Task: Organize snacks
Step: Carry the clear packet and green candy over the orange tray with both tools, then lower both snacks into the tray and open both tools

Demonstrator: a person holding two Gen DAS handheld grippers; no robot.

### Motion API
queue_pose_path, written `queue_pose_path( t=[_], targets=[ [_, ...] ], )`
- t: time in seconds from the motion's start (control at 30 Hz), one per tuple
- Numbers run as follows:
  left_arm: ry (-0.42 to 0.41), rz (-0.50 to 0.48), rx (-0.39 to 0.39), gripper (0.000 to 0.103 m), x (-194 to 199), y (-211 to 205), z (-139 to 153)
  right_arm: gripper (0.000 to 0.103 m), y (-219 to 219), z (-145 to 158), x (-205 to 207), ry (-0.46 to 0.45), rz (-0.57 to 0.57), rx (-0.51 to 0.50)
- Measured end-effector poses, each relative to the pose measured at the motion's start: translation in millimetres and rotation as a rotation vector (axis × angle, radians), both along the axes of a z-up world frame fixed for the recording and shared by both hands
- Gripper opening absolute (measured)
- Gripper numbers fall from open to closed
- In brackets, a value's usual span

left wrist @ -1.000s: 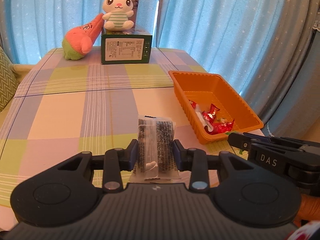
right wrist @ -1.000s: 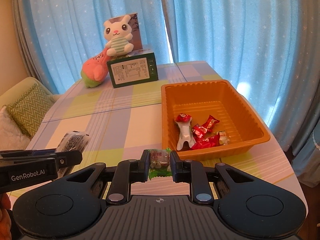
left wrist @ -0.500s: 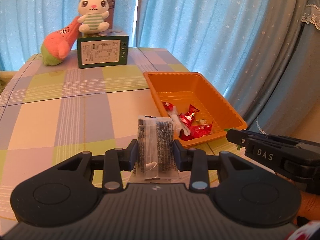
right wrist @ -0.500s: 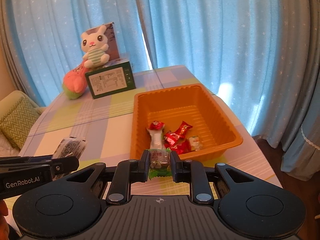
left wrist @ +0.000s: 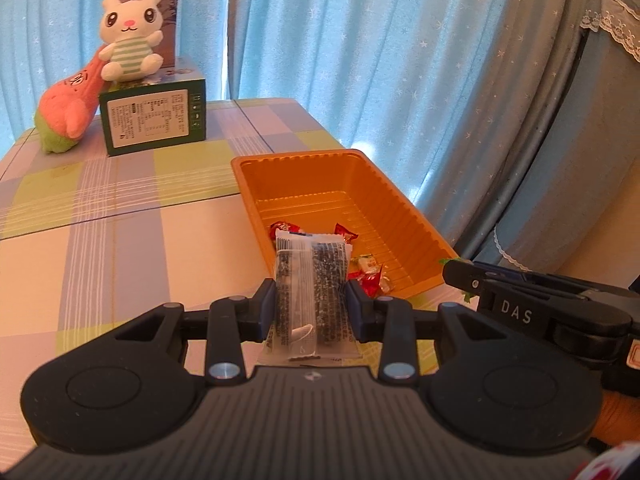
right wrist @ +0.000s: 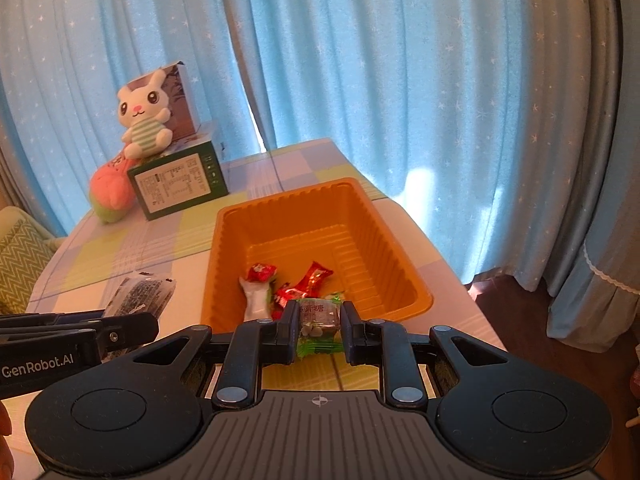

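The left gripper [left wrist: 311, 307] pinches a clear-and-black snack packet [left wrist: 310, 292] between its 2 fingers, the packet standing upright and held above the surface [left wrist: 120, 248] just short of the near rim of the orange tray [left wrist: 400, 216]. In the right wrist view the same packet [right wrist: 140, 294] shows at the left, sticking out past the left gripper's black body, beside the tray's left wall.

The right gripper [right wrist: 319, 327] pinches a green-wrapped candy [right wrist: 319, 326] between its fingers, held at the near rim of the orange tray [right wrist: 372, 216]. Whether the candy is over the tray or just short of it cannot be told.

The tray sits toward the right edge of the checked surface [right wrist: 168, 240], its long side running away from the cameras. In its near end lie several red-wrapped candies [right wrist: 314, 276], a white-and-red packet [right wrist: 256, 294] and a small pale candy [left wrist: 366, 262], bunched together; the far end of the tray floor is bare.

At the far edge of the surface stands a green box [left wrist: 154, 122] with a white label facing forward. A white rabbit plush [left wrist: 130, 36] sits on top of it, and a pink-and-green plush [left wrist: 66, 114] leans against its left side. Blue curtains [left wrist: 360, 40] hang behind. A green zigzag cushion [right wrist: 20, 256] shows off the left edge.
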State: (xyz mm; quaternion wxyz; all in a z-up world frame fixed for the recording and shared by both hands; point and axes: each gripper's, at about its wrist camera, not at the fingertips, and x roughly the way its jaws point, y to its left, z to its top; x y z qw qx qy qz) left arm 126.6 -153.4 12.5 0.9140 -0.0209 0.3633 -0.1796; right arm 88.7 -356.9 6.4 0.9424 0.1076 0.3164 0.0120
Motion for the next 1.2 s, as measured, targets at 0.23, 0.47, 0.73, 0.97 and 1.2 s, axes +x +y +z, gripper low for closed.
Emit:
queue_pose_path(
  t=[0.23,0.47,0.73,0.97,1.2],
  targets=[
    [0.008,-0.02,-0.002,0.033,25,-21,-5,0.022,-13,-1,26,-0.007,0.009,-0.019],
    [0.028,-0.03,-0.005,0.033,50,-37,-12,0.022,-21,-6,52,0.0,0.019,-0.037],
    [0.048,-0.035,-0.01,0.034,79,-49,-24,0.022,-27,-16,80,0.023,0.035,-0.048],
    [0.086,-0.021,-0.028,0.034,105,-47,-37,0.022,-33,-23,99,0.041,0.037,-0.04],
    [0.092,-0.015,-0.02,0.034,122,-50,-42,0.022,-31,-28,110,0.052,0.041,-0.038]
  ],
)
